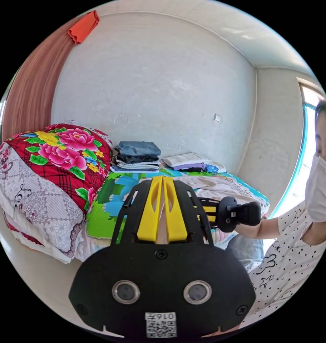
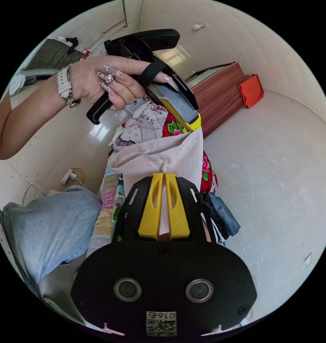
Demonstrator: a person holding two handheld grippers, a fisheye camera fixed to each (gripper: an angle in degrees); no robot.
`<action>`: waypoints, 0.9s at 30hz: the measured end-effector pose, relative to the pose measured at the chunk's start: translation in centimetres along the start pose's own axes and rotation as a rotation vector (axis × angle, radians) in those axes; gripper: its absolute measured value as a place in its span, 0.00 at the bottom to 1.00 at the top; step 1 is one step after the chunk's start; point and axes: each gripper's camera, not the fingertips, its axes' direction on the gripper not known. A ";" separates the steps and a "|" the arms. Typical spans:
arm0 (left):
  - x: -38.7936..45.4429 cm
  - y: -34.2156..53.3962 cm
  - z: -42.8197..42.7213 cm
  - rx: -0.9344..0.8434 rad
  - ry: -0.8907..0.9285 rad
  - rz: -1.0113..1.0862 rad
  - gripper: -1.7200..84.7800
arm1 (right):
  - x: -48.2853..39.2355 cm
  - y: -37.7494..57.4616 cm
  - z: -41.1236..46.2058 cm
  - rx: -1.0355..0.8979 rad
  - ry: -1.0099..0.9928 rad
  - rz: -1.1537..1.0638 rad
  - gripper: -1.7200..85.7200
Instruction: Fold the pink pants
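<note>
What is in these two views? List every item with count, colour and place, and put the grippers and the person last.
pink pants: one, pale pink, held up between both grippers
floral quilt: one, red with pink flowers, rolled at the bed's end
folded clothes: two stacks, blue, grey and white, on the bed by the wall
bedsheet: one, green and blue print, on the bed
orange cloth: one, atop the wooden wardrobe
left gripper: yellow jaws closed on the pants
right gripper: yellow jaws closed on the pants
hand: one, with a white watch, gripping the left gripper's handle
</note>
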 end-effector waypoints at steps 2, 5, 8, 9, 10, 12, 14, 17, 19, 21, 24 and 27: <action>-0.3 0.4 0.1 -0.013 -0.057 -0.001 0.01 | 0.5 0.6 -0.9 0.011 -0.015 0.011 0.02; -0.9 1.0 1.0 -0.085 -0.130 0.005 0.01 | 2.6 1.9 -2.6 0.023 -0.083 0.072 0.02; -1.4 2.1 2.5 -0.173 -0.079 0.036 0.01 | 6.9 3.4 -4.3 0.046 -0.184 0.210 0.02; -1.4 2.4 2.7 -0.181 -0.050 0.043 0.01 | 9.1 4.0 -4.9 0.044 -0.234 0.270 0.02; -1.4 2.9 3.1 -0.182 0.007 0.056 0.01 | 11.2 4.3 -5.3 0.031 -0.286 0.318 0.02; -1.5 3.8 3.4 -0.162 0.071 0.066 0.01 | 14.2 4.5 -5.5 -0.024 -0.344 0.379 0.02; -1.9 5.0 3.6 -0.132 0.082 0.037 0.01 | 16.5 4.8 -6.4 -0.003 -0.348 0.396 0.02; -1.7 6.2 3.5 -0.085 0.146 0.017 0.02 | 19.1 4.9 -8.2 0.022 -0.358 0.381 0.02; -1.0 6.6 3.3 -0.048 0.221 0.025 0.06 | 20.1 4.8 -9.3 0.014 -0.335 0.362 0.02; -0.1 7.0 3.3 -0.027 0.266 0.033 0.10 | 20.4 4.7 -10.0 0.009 -0.317 0.336 0.02; 1.4 7.4 4.3 -0.074 0.193 0.039 0.14 | 20.5 4.6 -11.1 0.007 -0.301 0.304 0.02; 1.4 7.9 5.2 -0.098 0.076 -0.024 0.14 | 20.8 4.6 -12.3 0.014 -0.299 0.281 0.02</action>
